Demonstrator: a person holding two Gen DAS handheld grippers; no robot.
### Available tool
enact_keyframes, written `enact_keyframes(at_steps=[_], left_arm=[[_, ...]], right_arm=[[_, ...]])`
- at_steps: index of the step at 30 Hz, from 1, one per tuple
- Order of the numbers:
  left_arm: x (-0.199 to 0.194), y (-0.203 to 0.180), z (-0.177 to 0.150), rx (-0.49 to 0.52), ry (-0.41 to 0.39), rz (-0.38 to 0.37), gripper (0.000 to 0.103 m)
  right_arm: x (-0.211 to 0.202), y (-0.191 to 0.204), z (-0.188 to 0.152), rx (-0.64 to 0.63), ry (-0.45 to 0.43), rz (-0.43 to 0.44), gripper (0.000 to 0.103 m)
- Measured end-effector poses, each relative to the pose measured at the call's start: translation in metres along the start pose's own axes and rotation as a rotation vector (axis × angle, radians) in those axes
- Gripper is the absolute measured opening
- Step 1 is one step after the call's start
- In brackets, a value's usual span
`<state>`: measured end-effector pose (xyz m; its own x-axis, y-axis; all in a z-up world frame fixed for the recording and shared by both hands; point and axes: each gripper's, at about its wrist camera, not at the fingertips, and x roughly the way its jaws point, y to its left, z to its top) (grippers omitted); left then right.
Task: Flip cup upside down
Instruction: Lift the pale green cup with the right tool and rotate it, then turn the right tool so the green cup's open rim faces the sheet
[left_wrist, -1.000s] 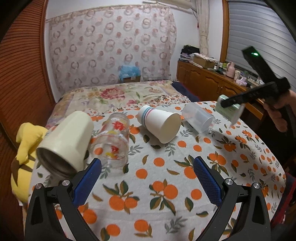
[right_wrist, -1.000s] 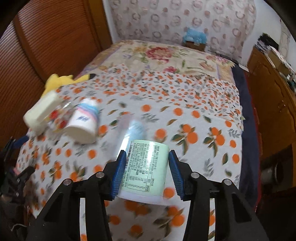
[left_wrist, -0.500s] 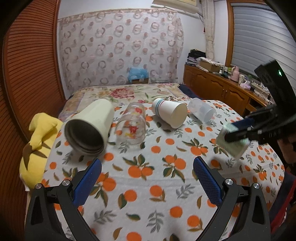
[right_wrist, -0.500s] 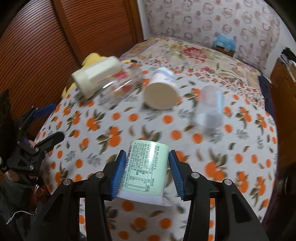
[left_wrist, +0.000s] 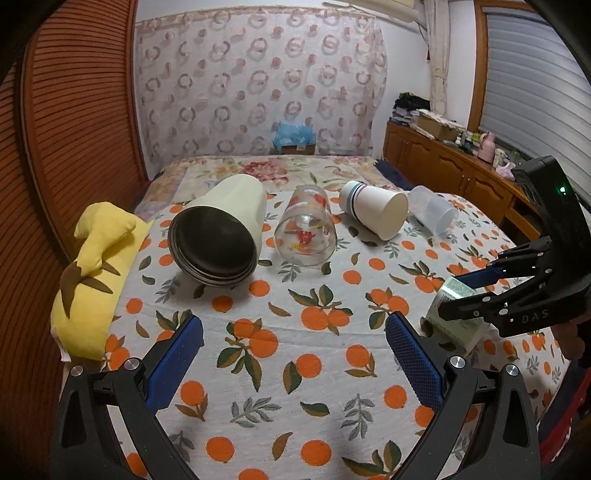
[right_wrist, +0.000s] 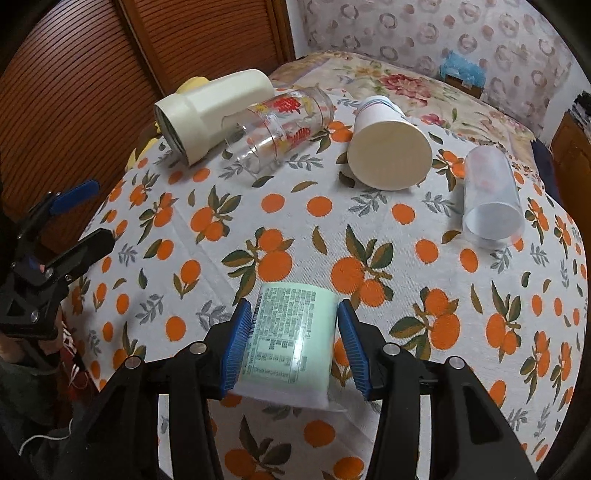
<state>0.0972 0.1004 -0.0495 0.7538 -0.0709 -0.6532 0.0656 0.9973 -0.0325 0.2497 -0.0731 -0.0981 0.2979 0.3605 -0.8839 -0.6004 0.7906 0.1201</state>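
Observation:
My right gripper (right_wrist: 293, 343) is shut on a pale green cup with a printed label (right_wrist: 288, 343), held low over the orange-print tablecloth (right_wrist: 295, 229) near its front edge. In the left wrist view the green cup (left_wrist: 452, 314) and the right gripper (left_wrist: 458, 295) are at the right. My left gripper (left_wrist: 293, 354) is open and empty over the near part of the table; it shows at the left of the right wrist view (right_wrist: 74, 218).
Several cups lie on their sides at the back of the table: a cream tumbler (left_wrist: 225, 229), a printed glass (left_wrist: 306, 232), a white paper cup (left_wrist: 376, 214) and a clear plastic cup (left_wrist: 434, 214). A yellow plush (left_wrist: 96, 266) sits at the left edge.
My right gripper has carried the green cup down and toward the table's near right part. My left gripper has pulled back a little and stays open.

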Motion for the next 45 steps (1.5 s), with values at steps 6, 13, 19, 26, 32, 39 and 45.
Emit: enact_keyframes(at_steps=[6, 13, 19, 26, 32, 39, 45], left_arm=[[-0.002, -0.013, 0.012, 0.030, 0.011, -0.004, 0.095], [0.004, -0.052, 0.030, 0.055, 0.051, -0.064, 0.087], [0.020, -0.098, 0.042, 0.087, 0.111, -0.110, 0.077], [0.050, -0.120, 0.043, 0.015, 0.254, -0.155, 0.066], [0.068, -0.109, 0.042, -0.148, 0.344, -0.206, 0.062], [0.081, -0.109, 0.043, -0.221, 0.403, -0.213, 0.060], [0.100, -0.107, 0.037, -0.284, 0.490, -0.209, 0.058]], right_arm=[[-0.032, -0.007, -0.008, -0.003, -0.117, 0.004, 0.065], [-0.070, -0.046, -0.049, 0.034, -0.246, -0.091, 0.067], [-0.078, -0.077, -0.083, 0.095, -0.318, -0.141, 0.067], [-0.084, -0.091, -0.103, 0.130, -0.372, -0.121, 0.067], [-0.080, -0.095, -0.107, 0.146, -0.382, -0.105, 0.067], [-0.078, -0.092, -0.111, 0.132, -0.382, -0.109, 0.067], [-0.075, -0.090, -0.113, 0.135, -0.383, -0.109, 0.067]])
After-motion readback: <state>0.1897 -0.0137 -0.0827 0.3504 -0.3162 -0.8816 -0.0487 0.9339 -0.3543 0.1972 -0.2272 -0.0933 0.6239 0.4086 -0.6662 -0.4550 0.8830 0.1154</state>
